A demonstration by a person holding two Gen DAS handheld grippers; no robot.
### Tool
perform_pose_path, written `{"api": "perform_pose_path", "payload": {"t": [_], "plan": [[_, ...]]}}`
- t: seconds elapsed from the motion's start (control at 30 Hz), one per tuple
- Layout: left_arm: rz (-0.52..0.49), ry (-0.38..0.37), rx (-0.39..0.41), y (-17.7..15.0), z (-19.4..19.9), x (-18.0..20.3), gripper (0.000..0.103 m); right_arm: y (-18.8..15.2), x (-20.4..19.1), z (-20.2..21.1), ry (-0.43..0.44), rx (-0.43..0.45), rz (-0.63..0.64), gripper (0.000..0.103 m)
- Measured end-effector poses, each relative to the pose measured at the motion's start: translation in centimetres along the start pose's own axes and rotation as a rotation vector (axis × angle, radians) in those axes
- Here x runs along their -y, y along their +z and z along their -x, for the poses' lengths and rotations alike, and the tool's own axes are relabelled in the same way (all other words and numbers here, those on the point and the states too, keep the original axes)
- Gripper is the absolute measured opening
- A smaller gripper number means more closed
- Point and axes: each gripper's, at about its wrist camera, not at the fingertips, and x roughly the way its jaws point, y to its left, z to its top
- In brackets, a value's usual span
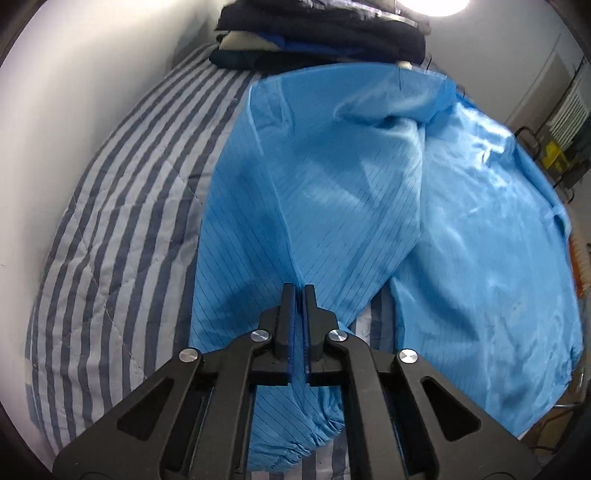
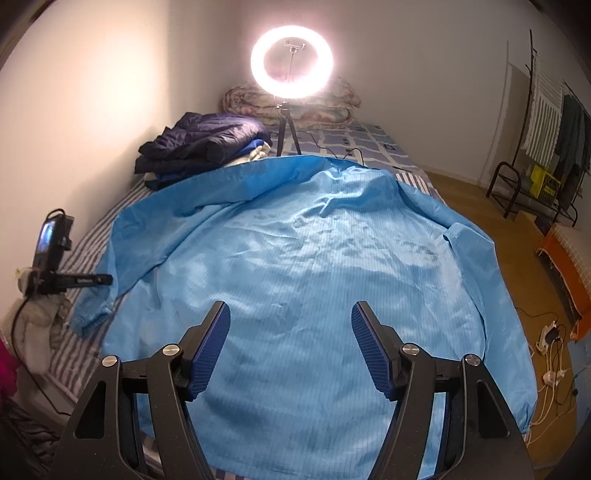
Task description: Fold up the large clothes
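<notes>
Striped bed cover (image 1: 110,229) carries blue coat (image 2: 295,258), spread flat. L gripper (image 1: 299,291) pinched shut, probably on a sleeve ridge to fold it; R gripper (image 2: 290,314) fingers apart, hovering w/ nothing between.

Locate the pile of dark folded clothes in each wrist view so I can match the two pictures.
Left wrist view: the dark clothes pile sits at top centre, beyond the blue garment.
Right wrist view: the pile lies upper left, by the wall.
Shared landmark: the striped bed cover.
</notes>
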Motion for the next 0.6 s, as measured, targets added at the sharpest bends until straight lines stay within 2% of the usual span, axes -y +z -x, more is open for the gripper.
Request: {"api": "perform_pose_path", "payload": {"t": [0.03, 0.17, 0.23, 0.3, 0.4, 0.5, 0.57, 0.6], "plan": [[-0.005, -0.013, 0.017, 0.1, 0.6, -0.1, 0.000, 0.0, -0.1, -0.1, 0.004, -0.004, 0.003, 0.058], [-0.031, -0.081, 0.087, 0.5, 3.7, 1.1, 0.000, 0.0, -0.5, -0.6, 0.030, -0.025, 0.008, 0.052], [-0.063, -0.105, 0.122, 0.6, 5.2, 2.1, 0.000, 0.0, -0.7, -1.0, 0.040, -0.037, 0.011, 0.052], [-0.083, -0.161, 0.148, 0.5, 7.1, 3.1, 0.000, 0.0, -0.9, -1.3, 0.041, -0.041, 0.010, 0.052], [-0.130, -0.242, 0.162, -0.2, 9.0, 5.5, 0.000, -0.1, -0.8, -1.5, 0.046, -0.047, 0.005, 0.048], [-0.203, -0.304, 0.162, -1.1, 10.1, 9.0, 0.000, 0.0, -0.4, -1.9, 0.065, -0.069, -0.020, 0.038], [-0.248, -0.359, 0.136, -2.5, 10.4, 11.4, 0.000, 0.1, 0.1, -2.4, 0.092, -0.091, -0.048, 0.031], [-0.271, -0.386, 0.114, -3.4, 10.2, 12.7, 0.000, 0.2, 0.4, -2.6, 0.103, -0.098, -0.062, 0.031]]}}
